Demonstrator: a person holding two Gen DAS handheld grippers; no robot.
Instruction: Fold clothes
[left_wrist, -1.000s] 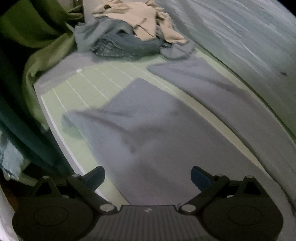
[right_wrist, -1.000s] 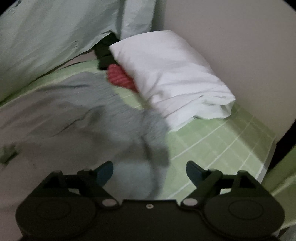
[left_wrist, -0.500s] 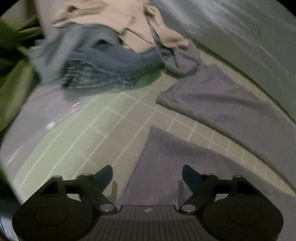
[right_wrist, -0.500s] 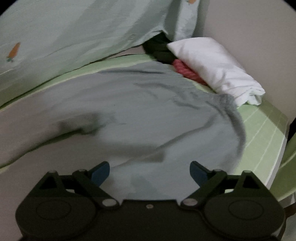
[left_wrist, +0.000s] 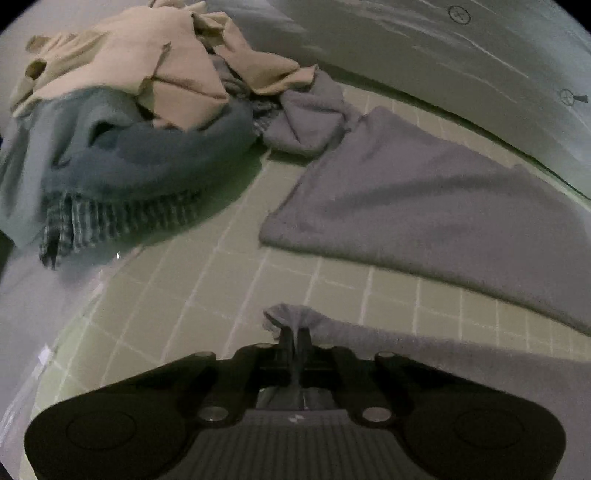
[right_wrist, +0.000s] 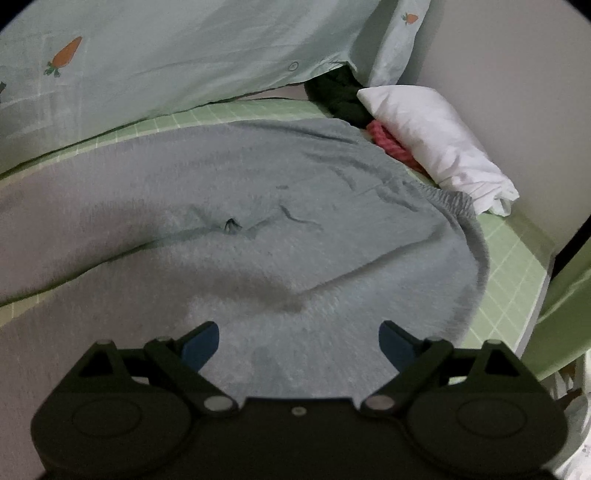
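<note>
Grey trousers (left_wrist: 424, 206): left gripper (left_wrist: 294, 334) pinches a leg hem; right gripper (right_wrist: 299, 341), spread, sees the waistband.

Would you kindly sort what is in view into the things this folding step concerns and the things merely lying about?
In use:
- grey trousers, spread flat on the bed
- left gripper, shut on a trouser hem
- right gripper, open above the waist end

Lying about:
- heap of unfolded clothes
- white pillow
- carrot-print quilt
</note>
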